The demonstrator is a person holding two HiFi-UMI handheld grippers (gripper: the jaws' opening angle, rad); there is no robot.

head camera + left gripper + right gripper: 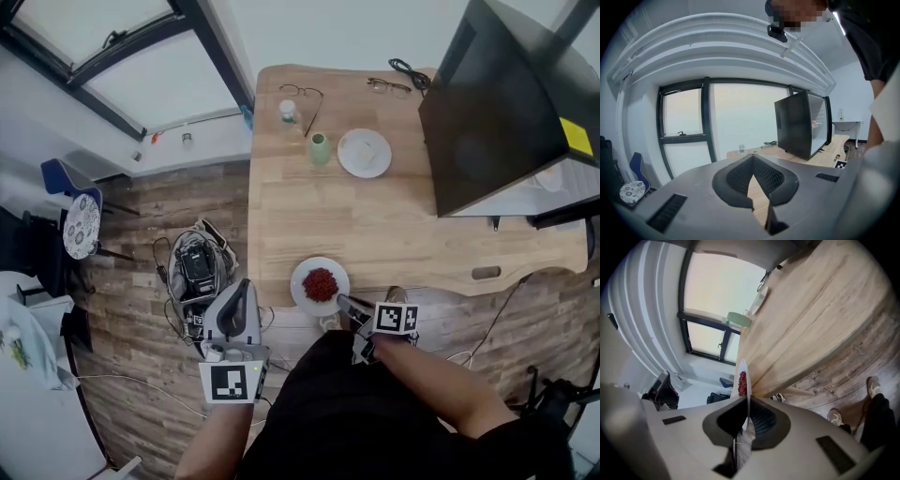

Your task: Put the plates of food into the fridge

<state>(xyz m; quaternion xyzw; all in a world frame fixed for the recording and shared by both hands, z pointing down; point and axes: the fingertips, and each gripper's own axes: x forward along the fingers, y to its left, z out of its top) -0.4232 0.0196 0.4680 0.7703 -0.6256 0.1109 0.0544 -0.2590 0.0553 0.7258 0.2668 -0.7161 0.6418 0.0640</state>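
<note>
A white plate of red food [320, 284] sits at the near edge of the wooden table [394, 225]. My right gripper [345, 302] is shut on its near rim. In the right gripper view the plate [742, 369] runs edge-on between the pads, and the gripper [746, 401] pinches it. A second white plate with pale food [364, 153] lies at the far side of the table. The black fridge [497, 103] stands on the table's right end, its open side facing right. My left gripper [247, 286] hangs off the table's left side over the floor, shut [753, 157] and holding nothing.
A green cup [320, 148], a small bottle [289, 112], two pairs of glasses [302, 92] and a cable [408, 70] lie at the far end of the table. On the floor to the left sit a bag of gear [197, 267] and a chair [80, 225].
</note>
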